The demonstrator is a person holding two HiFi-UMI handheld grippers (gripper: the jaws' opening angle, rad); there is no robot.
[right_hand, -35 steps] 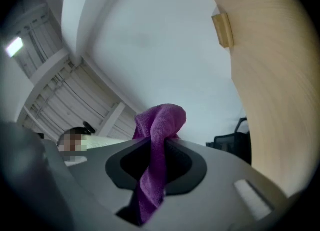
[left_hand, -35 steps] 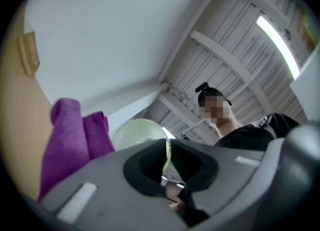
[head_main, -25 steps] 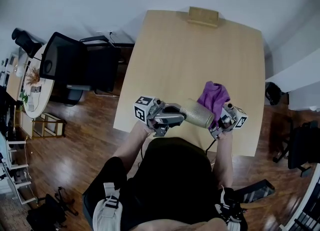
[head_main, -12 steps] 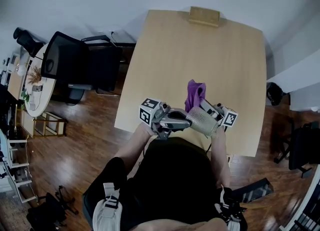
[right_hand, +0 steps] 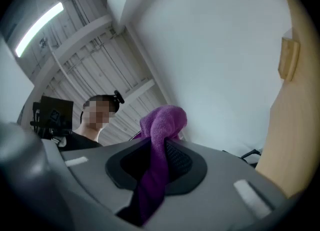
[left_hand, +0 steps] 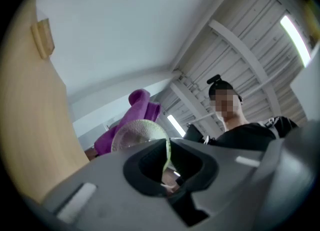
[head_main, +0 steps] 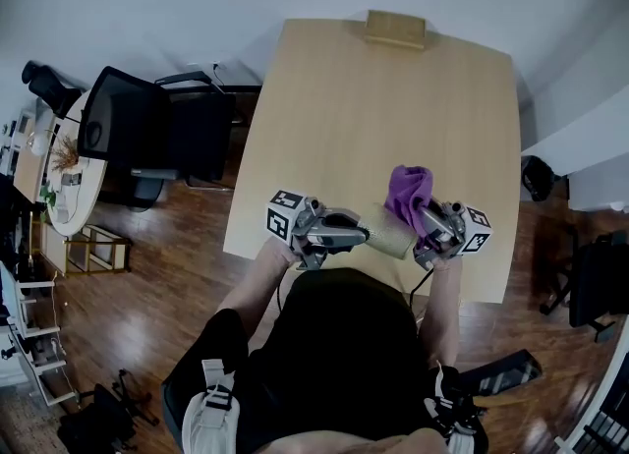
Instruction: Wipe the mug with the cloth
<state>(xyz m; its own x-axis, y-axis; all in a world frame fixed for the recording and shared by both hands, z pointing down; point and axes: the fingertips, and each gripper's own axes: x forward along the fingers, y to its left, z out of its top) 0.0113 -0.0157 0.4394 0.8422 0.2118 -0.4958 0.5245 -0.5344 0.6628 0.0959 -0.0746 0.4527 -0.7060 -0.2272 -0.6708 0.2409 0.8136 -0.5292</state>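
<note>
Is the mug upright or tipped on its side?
Tipped on its side: in the head view the mug lies roughly level, its wall pinched by the left gripper.

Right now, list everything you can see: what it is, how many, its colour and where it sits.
table: one, light wood, centre
wooden block: one, light wood, table's far edge
mug: one, pale green, over the table's near edge
cloth: one, purple, right next to the mug
office chair: one, black, left of the table
round table: one, white, far left
floor: dark wood
left gripper: grey, shut on the mug's rim
right gripper: grey, shut on the cloth
</note>
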